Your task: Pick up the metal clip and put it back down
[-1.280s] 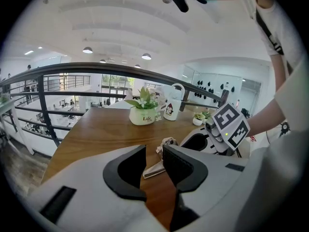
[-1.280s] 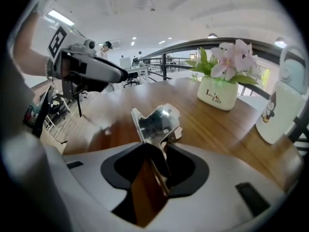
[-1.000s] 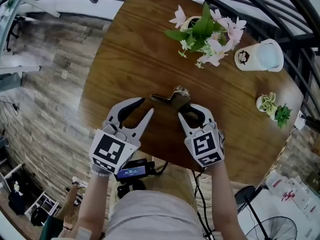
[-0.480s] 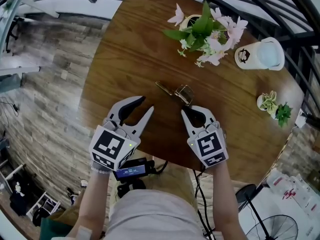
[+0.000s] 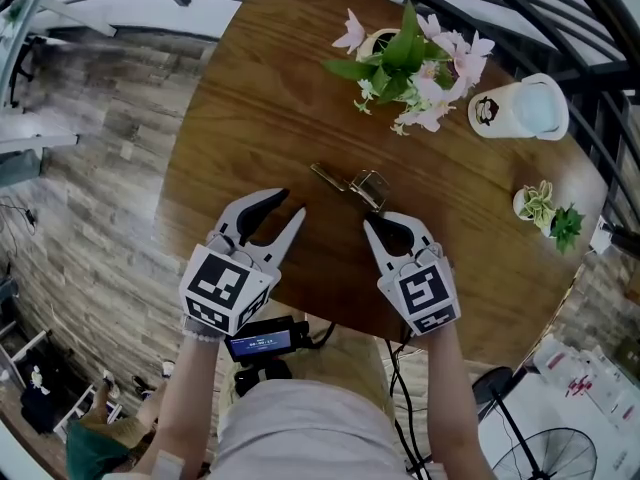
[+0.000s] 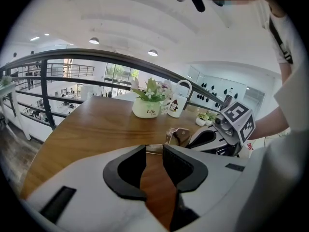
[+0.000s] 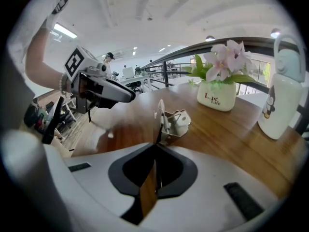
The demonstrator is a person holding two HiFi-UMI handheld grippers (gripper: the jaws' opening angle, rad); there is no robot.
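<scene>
- The near foot of the metal clip (image 7: 170, 122) is hidden behind the tips of the right claw (image 7: 155, 145). Its jaws have just been closing, and nothing is seen between them. Contact with the clip cannot be told.
- The desk (image 5: 250, 108) edge on the near side of the clip is covered by the right claw, the left claw (image 5: 290, 204) and the person's forearms (image 5: 448, 388).
- The mug (image 7: 284, 100), beyond and right of the clip, is cut off by the dark rim of the right gripper view.
- The flower pot (image 5: 378, 43), beyond the clip, is largely hidden by its own flowers (image 5: 430, 78) in the head view.
- The writing on the small screen (image 5: 262, 342), well nearer than the clip, is too small to be read.
</scene>
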